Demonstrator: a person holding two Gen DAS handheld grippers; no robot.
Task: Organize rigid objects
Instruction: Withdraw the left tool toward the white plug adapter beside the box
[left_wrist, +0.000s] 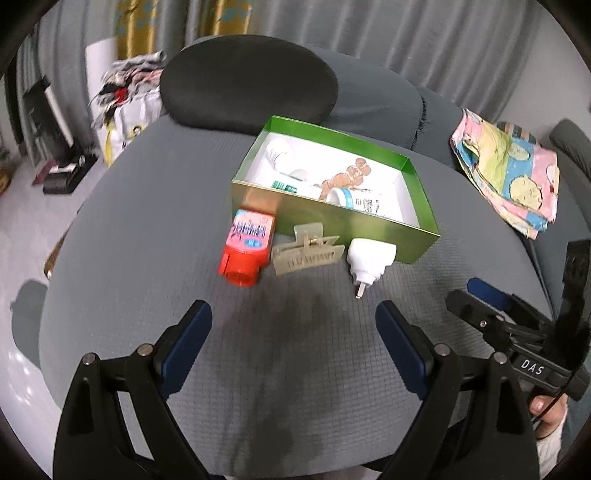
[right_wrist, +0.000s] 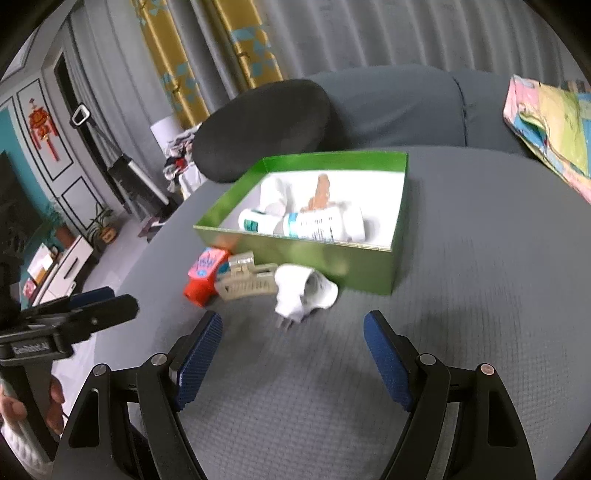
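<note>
Currently both claws are held apart and empty. Left gripper (left_wrist: 293, 347) is seen low in frame, the beige plastic hair claw clip (left_wrist: 306, 254) straight above it, long axis running left-right across the approach. Right gripper (right_wrist: 293, 354) is pointed at the white plug-in adapter (right_wrist: 303, 291), centre frame, prongs toward it. Both items are lying against the green cardboard box (left_wrist: 369, 229), beside a red-pink sharpener-like block (left_wrist: 247, 251).
</note>
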